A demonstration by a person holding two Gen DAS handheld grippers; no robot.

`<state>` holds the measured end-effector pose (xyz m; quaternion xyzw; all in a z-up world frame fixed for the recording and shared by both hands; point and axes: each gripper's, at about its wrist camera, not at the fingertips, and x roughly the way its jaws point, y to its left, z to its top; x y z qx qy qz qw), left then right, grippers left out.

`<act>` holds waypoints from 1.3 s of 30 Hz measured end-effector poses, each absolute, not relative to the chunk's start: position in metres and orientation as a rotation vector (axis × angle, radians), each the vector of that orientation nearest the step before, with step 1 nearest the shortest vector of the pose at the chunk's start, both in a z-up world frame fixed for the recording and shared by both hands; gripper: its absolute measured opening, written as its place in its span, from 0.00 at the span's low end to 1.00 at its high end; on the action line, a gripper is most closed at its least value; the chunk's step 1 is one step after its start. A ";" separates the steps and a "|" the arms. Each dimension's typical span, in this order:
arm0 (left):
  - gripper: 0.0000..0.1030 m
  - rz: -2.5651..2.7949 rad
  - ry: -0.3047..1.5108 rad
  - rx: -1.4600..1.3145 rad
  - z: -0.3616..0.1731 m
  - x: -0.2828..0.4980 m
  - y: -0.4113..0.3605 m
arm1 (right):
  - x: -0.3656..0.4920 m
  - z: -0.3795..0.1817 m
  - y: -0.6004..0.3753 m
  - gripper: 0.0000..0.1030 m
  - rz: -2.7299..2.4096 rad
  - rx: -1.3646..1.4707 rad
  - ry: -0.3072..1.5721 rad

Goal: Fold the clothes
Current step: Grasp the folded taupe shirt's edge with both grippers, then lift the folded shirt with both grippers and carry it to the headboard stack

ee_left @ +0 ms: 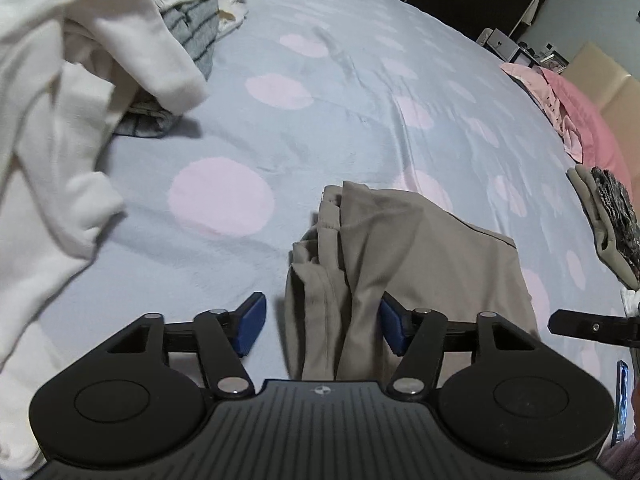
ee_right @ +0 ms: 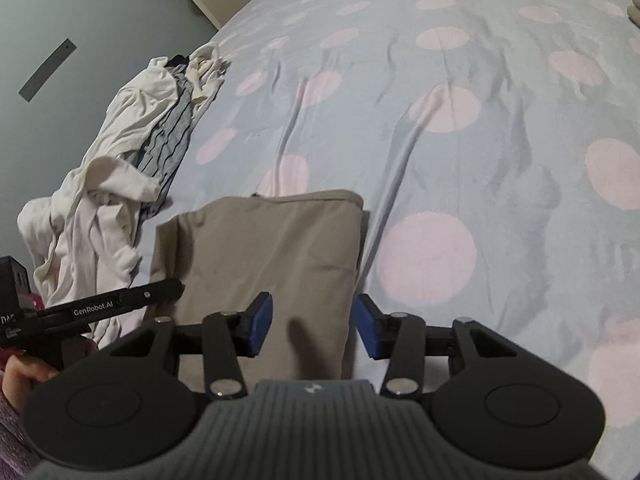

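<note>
A folded beige garment (ee_left: 400,256) lies on the dotted blue bedspread, its bunched left edge running between my left gripper's (ee_left: 322,324) blue pads. That gripper is open, with a wide gap around the cloth. In the right wrist view the same beige garment (ee_right: 264,256) lies flat as a rough rectangle. My right gripper (ee_right: 314,328) is open over its near right edge, and its blue pads do not pinch the cloth. The left gripper's black finger (ee_right: 120,300) reaches in from the left, held by a hand (ee_right: 24,376).
A heap of white clothes (ee_left: 60,120) with a grey striped piece (ee_left: 196,32) sits left of the garment. Pink fabric (ee_left: 568,108) and a folded grey-green stack (ee_left: 608,220) lie at the bed's right edge. The bedspread (ee_right: 440,120) stretches wide beyond.
</note>
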<state>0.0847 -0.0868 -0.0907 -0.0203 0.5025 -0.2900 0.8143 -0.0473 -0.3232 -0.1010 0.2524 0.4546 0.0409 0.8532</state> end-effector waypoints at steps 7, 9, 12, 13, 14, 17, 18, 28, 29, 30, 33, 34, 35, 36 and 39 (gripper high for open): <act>0.55 -0.646 1.011 -0.050 -0.101 0.088 -0.095 | -0.030 -0.121 -0.329 0.48 0.094 0.559 0.948; 0.53 -0.650 0.994 -0.053 -0.102 0.088 -0.097 | -0.026 -0.126 -0.328 0.47 0.101 0.561 0.948; 0.44 -0.657 0.975 -0.073 -0.102 0.088 -0.098 | -0.022 -0.137 -0.323 0.47 0.102 0.558 0.963; 0.39 -0.660 0.974 -0.077 -0.102 0.089 -0.101 | -0.021 -0.140 -0.322 0.47 0.102 0.557 0.967; 0.36 -0.668 0.970 -0.081 -0.102 0.089 -0.102 | -0.020 -0.140 -0.321 0.46 0.102 0.554 0.962; 0.26 -0.688 0.959 -0.084 -0.102 0.087 -0.103 | -0.020 -0.141 -0.321 0.35 0.091 0.551 0.950; 0.21 -0.691 0.957 -0.090 -0.100 0.087 -0.103 | -0.021 -0.141 -0.322 0.29 0.085 0.554 0.945; 0.13 -0.744 0.825 -0.107 -0.063 0.063 -0.105 | -0.051 -0.104 -0.320 0.11 0.080 0.512 0.809; 0.13 -0.752 0.805 -0.112 -0.057 0.059 -0.105 | -0.056 -0.099 -0.319 0.11 0.081 0.504 0.790; 0.13 -0.761 0.782 -0.121 -0.050 0.054 -0.105 | -0.060 -0.093 -0.319 0.11 0.082 0.497 0.772; 0.13 -0.788 0.729 -0.145 -0.031 0.041 -0.110 | -0.080 -0.073 -0.318 0.10 0.084 0.469 0.700; 0.13 -0.798 0.712 -0.153 -0.024 0.036 -0.112 | -0.090 -0.065 -0.319 0.10 0.078 0.461 0.674; 0.13 -0.820 0.695 -0.151 -0.017 0.031 -0.117 | -0.100 -0.059 -0.322 0.10 0.069 0.458 0.653; 0.13 -0.841 0.678 -0.150 -0.010 0.027 -0.122 | -0.111 -0.052 -0.325 0.10 0.058 0.454 0.632; 0.13 -0.920 0.628 -0.149 0.014 0.012 -0.142 | -0.146 -0.032 -0.336 0.10 0.004 0.447 0.564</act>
